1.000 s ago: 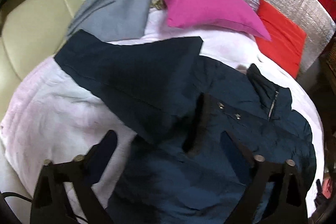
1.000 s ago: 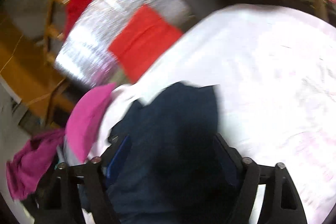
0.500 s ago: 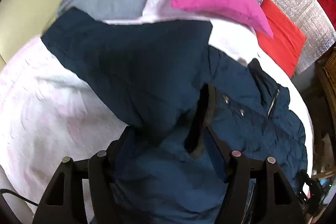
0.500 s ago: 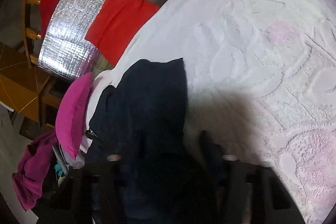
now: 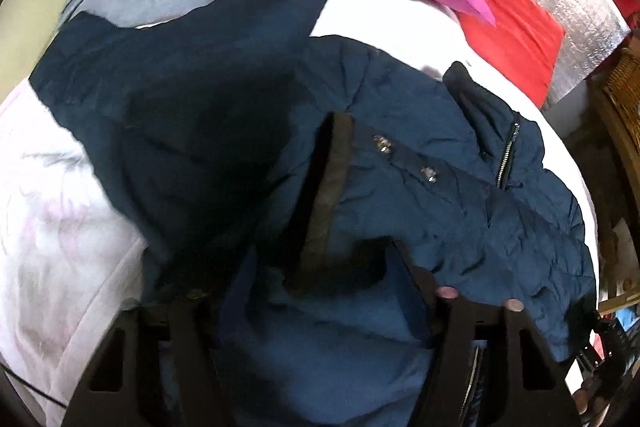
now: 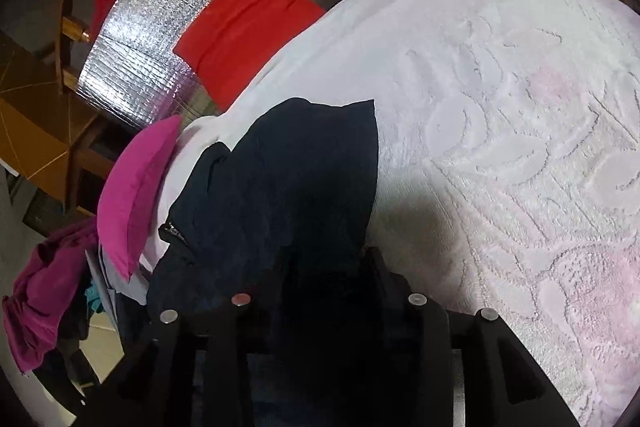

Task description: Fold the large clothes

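A white bedspread (image 6: 500, 107) is seen beneath the navy jacket (image 5: 400, 155), spread mid-frame. Jacket fabric is clenched by the left hand-held gripper (image 5: 320, 291) and the right hand-held gripper (image 6: 320, 283).

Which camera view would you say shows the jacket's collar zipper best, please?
The left wrist view. There the collar zipper runs in plain sight down the raised collar of the navy jacket, near two metal snaps. The right wrist view shows only a dark bundle of the jacket, with a small, dim glimpse of zipper at its left edge.
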Motion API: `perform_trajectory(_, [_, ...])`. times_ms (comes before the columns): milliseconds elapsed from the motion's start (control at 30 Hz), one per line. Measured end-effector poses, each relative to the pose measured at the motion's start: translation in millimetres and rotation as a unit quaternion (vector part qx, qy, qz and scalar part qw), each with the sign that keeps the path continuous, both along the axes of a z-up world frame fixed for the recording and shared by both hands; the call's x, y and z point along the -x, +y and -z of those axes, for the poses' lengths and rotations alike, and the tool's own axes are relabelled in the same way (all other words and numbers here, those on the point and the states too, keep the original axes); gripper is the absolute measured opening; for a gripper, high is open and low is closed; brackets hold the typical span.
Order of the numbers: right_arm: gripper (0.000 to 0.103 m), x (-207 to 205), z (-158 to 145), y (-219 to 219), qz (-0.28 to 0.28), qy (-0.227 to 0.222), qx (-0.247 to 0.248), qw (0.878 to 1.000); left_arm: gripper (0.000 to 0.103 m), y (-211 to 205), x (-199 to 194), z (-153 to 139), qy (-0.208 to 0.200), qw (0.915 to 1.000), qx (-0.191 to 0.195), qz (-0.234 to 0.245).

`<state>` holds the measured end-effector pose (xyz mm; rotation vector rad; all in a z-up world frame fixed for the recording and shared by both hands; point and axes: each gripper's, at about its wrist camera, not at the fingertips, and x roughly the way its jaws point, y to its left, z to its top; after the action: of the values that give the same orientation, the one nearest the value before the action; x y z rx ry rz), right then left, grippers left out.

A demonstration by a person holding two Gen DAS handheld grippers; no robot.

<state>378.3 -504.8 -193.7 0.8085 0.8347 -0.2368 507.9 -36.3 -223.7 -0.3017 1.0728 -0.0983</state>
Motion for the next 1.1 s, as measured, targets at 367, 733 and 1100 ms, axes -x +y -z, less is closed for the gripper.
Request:
perform_trajectory(367, [0.022,7,-18,6,0.001,-0.020,0.026,0.999,0.009,3,12,-19,-0.040,0.9988,0.018,0.022])
perform_trajectory(733, [0.028,3,-15,24,-0.028,0.045,0.066,0.996,0.010,24,20,-10,-0.004,0.9999,0.012,-0.002])
perform_trajectory(1100, [0.067,39,-86,46,0.047,-0.036,0.169,0.984,0.062,108,44,-44,-0.028,0.9899,0.116,-0.076])
